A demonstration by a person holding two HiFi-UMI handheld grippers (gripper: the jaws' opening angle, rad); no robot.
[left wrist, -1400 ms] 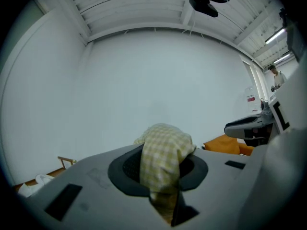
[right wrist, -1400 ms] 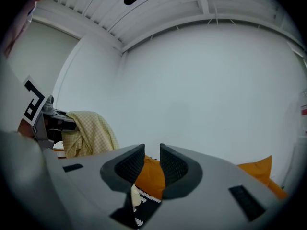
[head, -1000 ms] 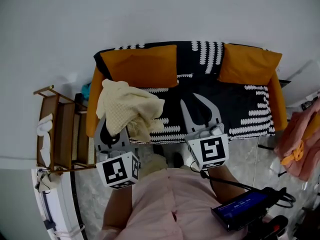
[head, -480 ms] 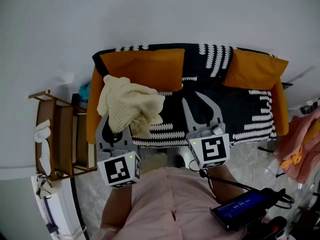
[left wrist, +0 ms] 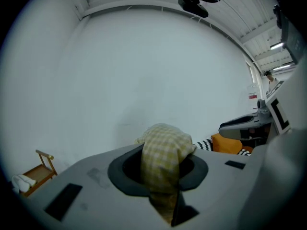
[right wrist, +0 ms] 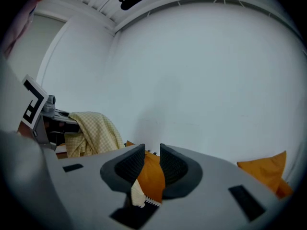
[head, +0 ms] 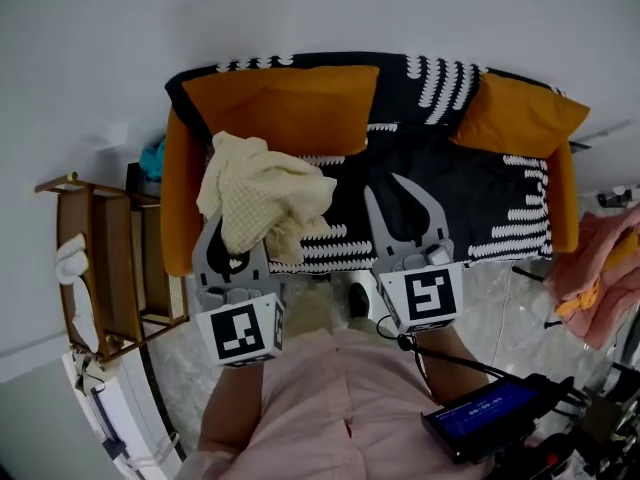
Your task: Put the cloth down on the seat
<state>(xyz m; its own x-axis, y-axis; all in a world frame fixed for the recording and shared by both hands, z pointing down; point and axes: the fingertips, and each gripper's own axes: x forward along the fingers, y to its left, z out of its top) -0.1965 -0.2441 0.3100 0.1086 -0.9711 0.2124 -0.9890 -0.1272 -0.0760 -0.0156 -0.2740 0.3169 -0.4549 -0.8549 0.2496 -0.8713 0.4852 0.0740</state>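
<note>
My left tongs [left wrist: 160, 169] are closed on the cloth [head: 265, 203], a pale yellow checked one. In the left gripper view it fills the gap between the jaws, bunches up over the pads and hangs down between them. From the head view the cloth is a crumpled heap over the left end of the seat [head: 480, 218], towards its front left corner. Its top reaches just short of the big orange cushion [head: 285, 108] that leans against the back. I cannot tell whether the lowest folds rest on the black-and-white patterned cover or hang just clear of it. My right tongs [right wrist: 152, 150] hold nothing: the jaws stand a little apart with only a narrow gap. Through that gap I see orange cushion and a sliver of the patterned cover behind. They sit over the front edge of the seat near its middle, pointing towards the back, well to the right of the cloth and not touching it. A second orange cushion [head: 520, 113] lies at the seat's back right corner. Off the left end of the seat stands a wooden rack [head: 110, 258], and off the right end hangs a pink garment [head: 600, 278].
</note>
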